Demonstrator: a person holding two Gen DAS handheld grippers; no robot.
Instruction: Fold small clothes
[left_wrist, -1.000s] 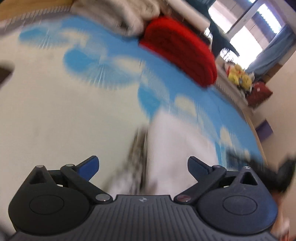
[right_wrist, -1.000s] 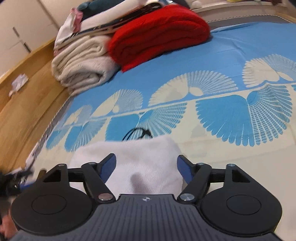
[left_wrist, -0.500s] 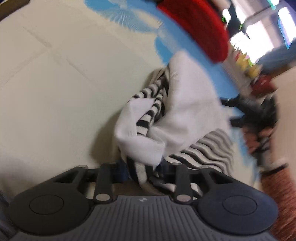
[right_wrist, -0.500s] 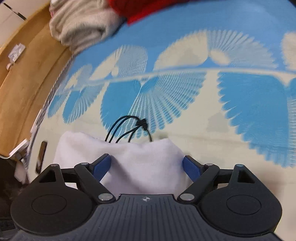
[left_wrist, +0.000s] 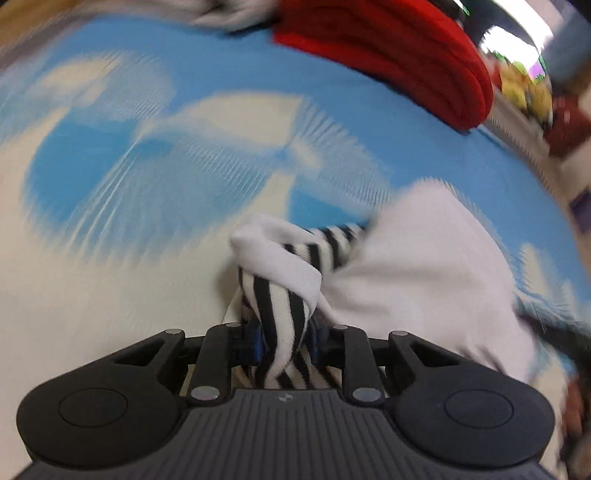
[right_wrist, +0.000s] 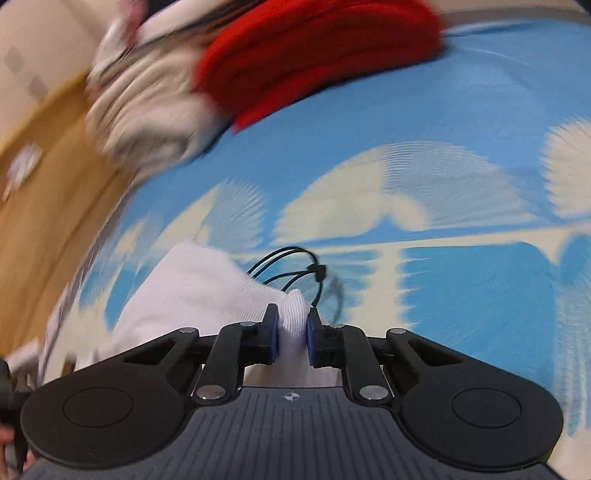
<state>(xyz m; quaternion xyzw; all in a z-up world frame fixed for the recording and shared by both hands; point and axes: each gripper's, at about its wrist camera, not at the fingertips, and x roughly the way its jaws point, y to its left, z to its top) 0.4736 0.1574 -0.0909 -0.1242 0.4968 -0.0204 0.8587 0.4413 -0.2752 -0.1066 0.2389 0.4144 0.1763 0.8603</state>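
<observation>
A small white garment (left_wrist: 424, 266) with black-and-white striped parts (left_wrist: 273, 295) lies bunched on the blue and cream bedsheet (left_wrist: 147, 166). In the left wrist view my left gripper (left_wrist: 284, 339) has its jaws closing on a twisted striped fold, and the pads press on it. In the right wrist view my right gripper (right_wrist: 291, 332) has its jaws closing on a white corner of the same garment (right_wrist: 199, 291), pinched between the blue pads. A thin black cord (right_wrist: 295, 266) lies on the sheet just beyond that corner.
A folded red blanket (left_wrist: 388, 55) lies at the far side of the bed, also visible as the red blanket (right_wrist: 314, 55) beside a beige folded blanket (right_wrist: 147, 122). A wooden surface (right_wrist: 44, 184) borders the bed on the left. Blurred toys (left_wrist: 524, 92) sit far right.
Both grippers went from open to pinching the garment. The left one swept sideways across the bed with the striped fold. The right one closed on the white corner and tilted up.
</observation>
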